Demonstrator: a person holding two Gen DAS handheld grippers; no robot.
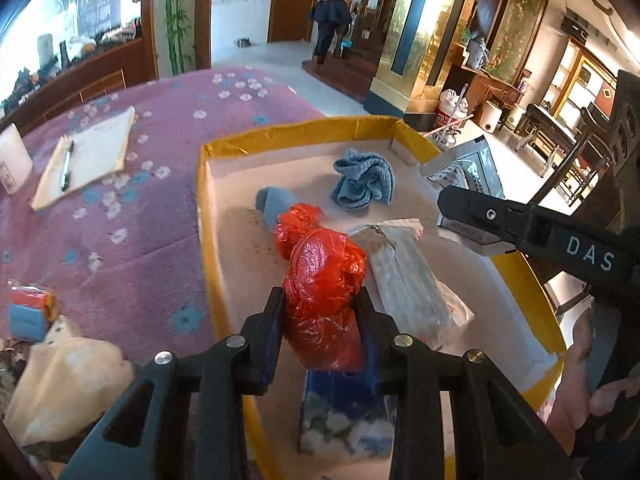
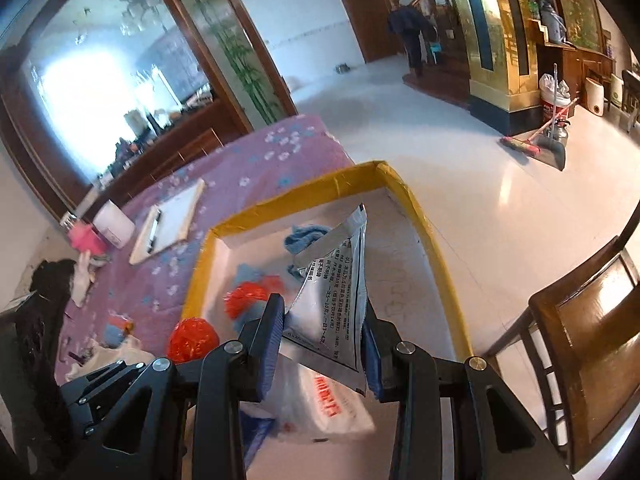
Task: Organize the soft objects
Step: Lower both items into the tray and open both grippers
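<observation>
Left tongs [image 1: 320, 312] clamping crinkly red bag [image 1: 324, 280] — glossy, knotted, right tongs [image 2: 324, 340] gripping silver printed pouch [image 2: 336, 300]

Glossy white floor [image 2: 460, 184], golden pillar [image 1: 424, 40], wooden staircase [image 1: 360, 12], brown chair [image 2: 580, 360].

Beside the yellow-edged box [image 1: 208, 216], the cloth [image 1: 132, 240] is mauve with white and blue flowers. In the box: a shiny red bag [image 1: 320, 280], a blue towel [image 1: 364, 180], a silver printed pouch [image 2: 336, 296].
</observation>
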